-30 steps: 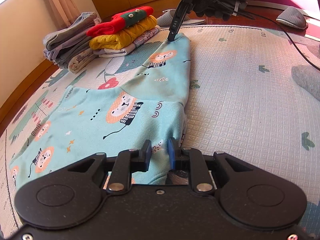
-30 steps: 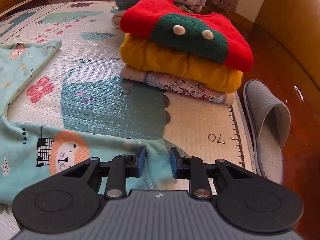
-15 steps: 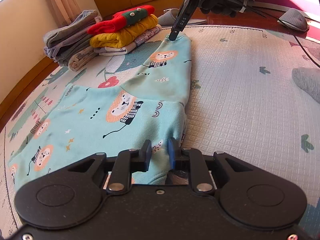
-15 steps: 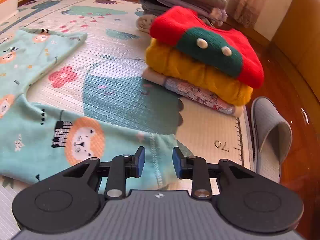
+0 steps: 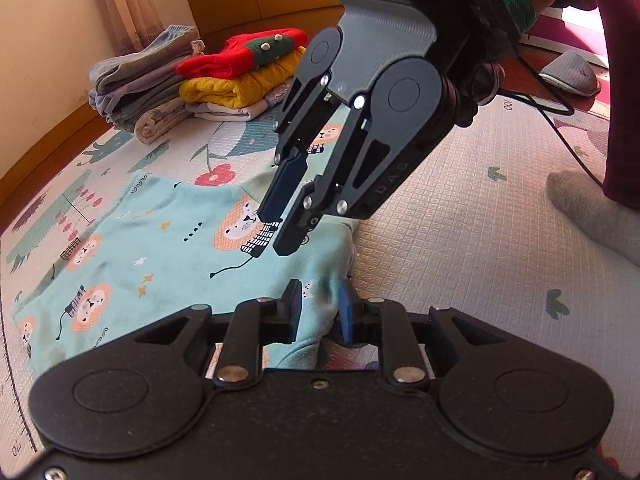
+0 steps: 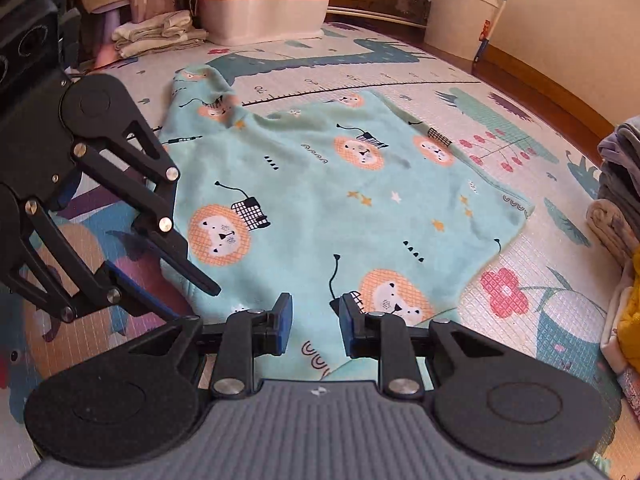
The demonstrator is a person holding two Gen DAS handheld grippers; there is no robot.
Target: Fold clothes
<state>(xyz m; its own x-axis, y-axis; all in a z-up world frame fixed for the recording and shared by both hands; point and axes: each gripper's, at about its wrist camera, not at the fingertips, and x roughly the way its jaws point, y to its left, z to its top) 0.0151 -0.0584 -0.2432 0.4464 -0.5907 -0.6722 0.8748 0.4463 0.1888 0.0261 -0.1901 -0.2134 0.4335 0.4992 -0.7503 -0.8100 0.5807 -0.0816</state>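
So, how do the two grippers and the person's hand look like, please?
Both are black linkage grippers with blue finger pads. The left gripper has a smooth black body with round discs. The right gripper has a ribbed grey body, silver rivets and "DAS" lettering. A dark glove with a green cuff holds it, and a black cable trails off.

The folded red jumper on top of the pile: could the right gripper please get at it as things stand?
Probably yes: the right gripper is open over the lion-print garment, and only bare mat lies before the red jumper.
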